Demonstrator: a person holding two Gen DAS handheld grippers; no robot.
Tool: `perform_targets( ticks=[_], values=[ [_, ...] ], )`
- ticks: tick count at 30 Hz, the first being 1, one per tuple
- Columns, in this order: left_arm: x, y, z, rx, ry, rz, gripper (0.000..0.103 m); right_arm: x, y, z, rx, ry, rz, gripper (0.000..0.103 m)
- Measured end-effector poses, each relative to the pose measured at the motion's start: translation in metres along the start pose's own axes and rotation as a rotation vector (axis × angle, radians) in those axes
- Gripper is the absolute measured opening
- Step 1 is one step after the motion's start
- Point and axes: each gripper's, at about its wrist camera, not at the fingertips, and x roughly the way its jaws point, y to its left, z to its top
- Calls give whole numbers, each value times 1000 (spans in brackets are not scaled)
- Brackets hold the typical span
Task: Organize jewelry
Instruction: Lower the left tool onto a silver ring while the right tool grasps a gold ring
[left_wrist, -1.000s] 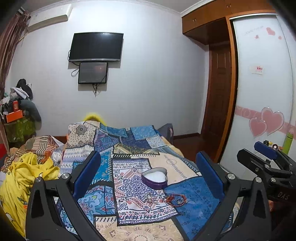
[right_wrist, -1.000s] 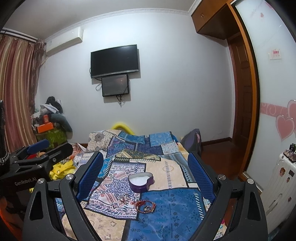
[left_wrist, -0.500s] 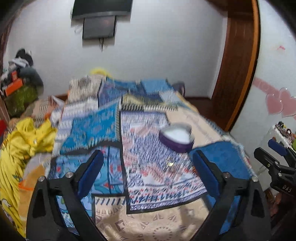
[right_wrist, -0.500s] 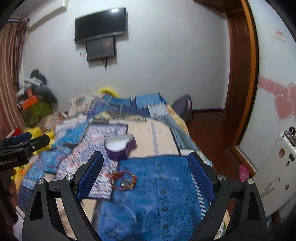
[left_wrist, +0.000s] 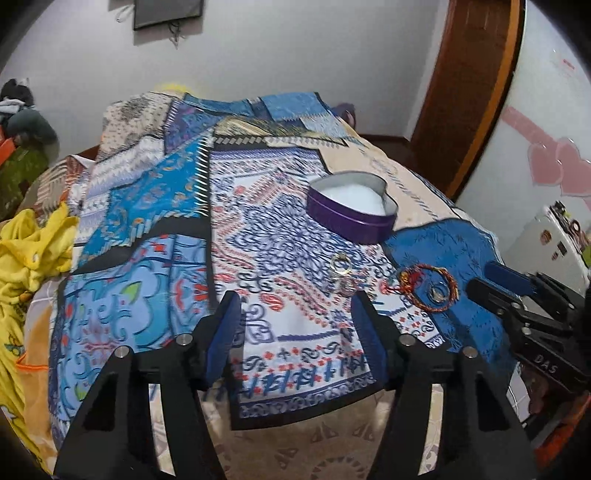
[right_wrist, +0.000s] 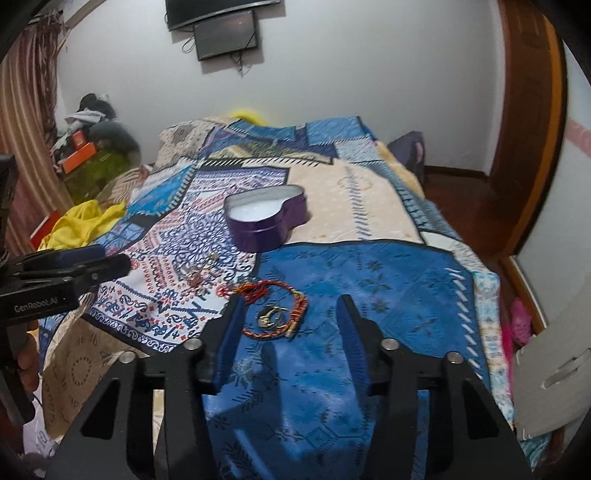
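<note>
a: where's the jewelry, and how does it lie?

b: on the bedspread (left_wrist: 155, 236). a red-and-gold bracelet (right_wrist: 277, 309) lies flat on the blue patch, its knotted red tail pointing away to the left, toward the box. a small ring (right_wrist: 272, 316) sits inside its loop. in the left view another ring (left_wrist: 340, 263) lies on the white patterned patch, between the bracelet (left_wrist: 428, 288) and the purple heart box (left_wrist: 351, 206).

a: and the box?

b: open, white inside, upright on the bed. in the right view its (right_wrist: 266, 217) point faces right and its long side runs across the bed.

a: the room?

b: a bedroom with a patchwork spread, a yellow cloth (left_wrist: 26, 251) on the left, white walls, a dark screen (right_wrist: 226, 34) on the wall and a wooden door frame (left_wrist: 476, 92) at right.

a: the grippers?

b: both hover low over the near end of the bed, tilted down. the right gripper (right_wrist: 290, 312) has its fingers apart on either side of the bracelet, not touching it. the left gripper (left_wrist: 295, 310) is spread too, over the patterned patch, holding nothing.
</note>
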Motion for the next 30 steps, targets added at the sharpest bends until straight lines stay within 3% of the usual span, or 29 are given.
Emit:
perform_targets(
  ticks=[3, 8, 22, 30],
  values=[
    [8, -5, 3, 15, 30, -24, 53, 7, 4, 2, -15, 11, 25, 37],
    [22, -11, 7, 47, 63, -54, 53, 17, 10, 2, -47, 40, 61, 29],
    [50, -26, 11, 104, 116, -102, 52, 35, 11, -4, -93, 93, 51, 23],
    [60, -27, 11, 106, 120, -92, 30, 36, 11, -5, -117, 78, 34, 20]
  ],
)
